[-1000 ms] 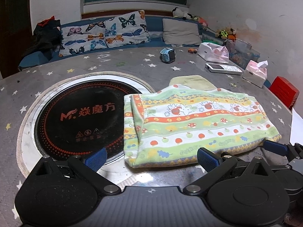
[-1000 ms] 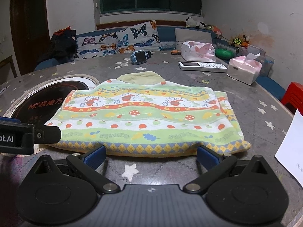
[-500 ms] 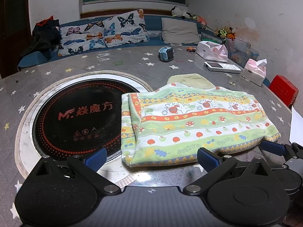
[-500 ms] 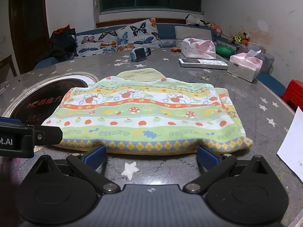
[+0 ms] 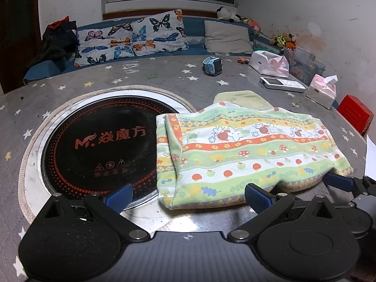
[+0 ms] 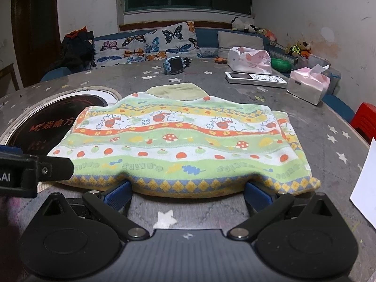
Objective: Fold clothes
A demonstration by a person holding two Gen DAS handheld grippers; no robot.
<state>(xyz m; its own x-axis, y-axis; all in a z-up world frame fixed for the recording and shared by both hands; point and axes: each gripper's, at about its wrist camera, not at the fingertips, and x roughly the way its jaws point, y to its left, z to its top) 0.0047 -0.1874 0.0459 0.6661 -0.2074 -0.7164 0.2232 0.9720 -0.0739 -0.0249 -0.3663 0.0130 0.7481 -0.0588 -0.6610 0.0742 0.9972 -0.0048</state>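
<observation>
Folded garment [image 6: 183, 141], striped with fruit and rabbit print, lies flat on the star-patterned table [image 6: 235, 94], its left end overlapping the rim of the round black cooktop [image 5: 98, 145] set into the table. A plain pale-green flap shows at its far edge.

Right gripper [image 6: 188, 192]: fingers spread wide, both tips at the garment's near hem, which bulges over them.

Left gripper [image 5: 188, 195]: fingers spread wide, right tip touching the near hem, left tip over the cooktop.

Beyond the garment: blue watch [image 6: 174, 64], white remote [image 6: 256, 79], two tissue packs [image 6: 307, 85].
</observation>
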